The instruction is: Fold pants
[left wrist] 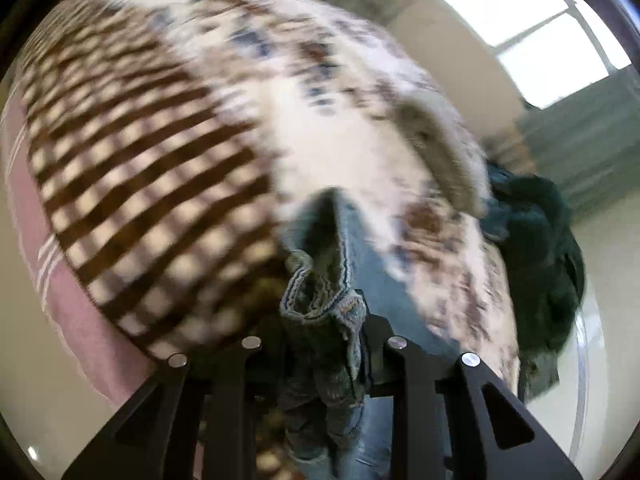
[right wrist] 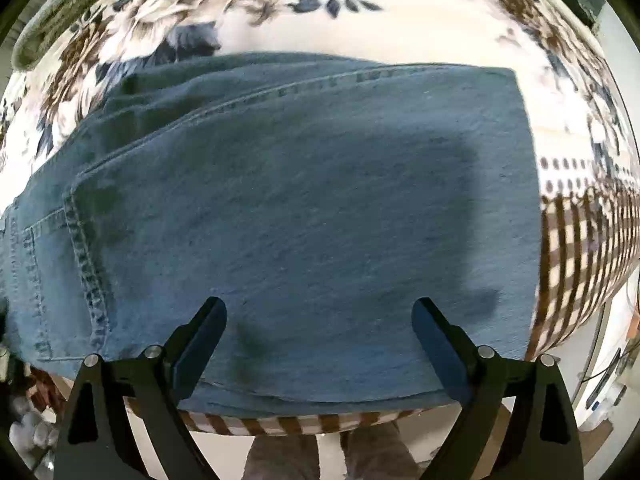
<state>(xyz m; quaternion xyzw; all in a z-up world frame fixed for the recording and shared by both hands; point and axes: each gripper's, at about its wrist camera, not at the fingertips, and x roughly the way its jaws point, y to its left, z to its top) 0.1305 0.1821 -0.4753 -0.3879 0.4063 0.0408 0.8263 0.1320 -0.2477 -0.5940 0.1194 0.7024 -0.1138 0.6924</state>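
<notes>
Right wrist view gives me the clear picture: the jeans lie folded flat on the floral-and-checked bedspread, their near edge at the near edge of the bed and their folded side running toward the checked border on the right. My right gripper hovers over that near edge with its fingers spread wide, gripping nothing, and its shadow falls on the denim. Below the bed edge I can see grey trouser legs.

Left wrist view is motion-blurred and shows what the other does not: my left gripper is clenched on a bunched hem of the jeans, the frayed edge standing up between the fingers. Blue denim trails away over the bedspread. A dark green garment sits at the bed's right edge, and a window shows beyond.
</notes>
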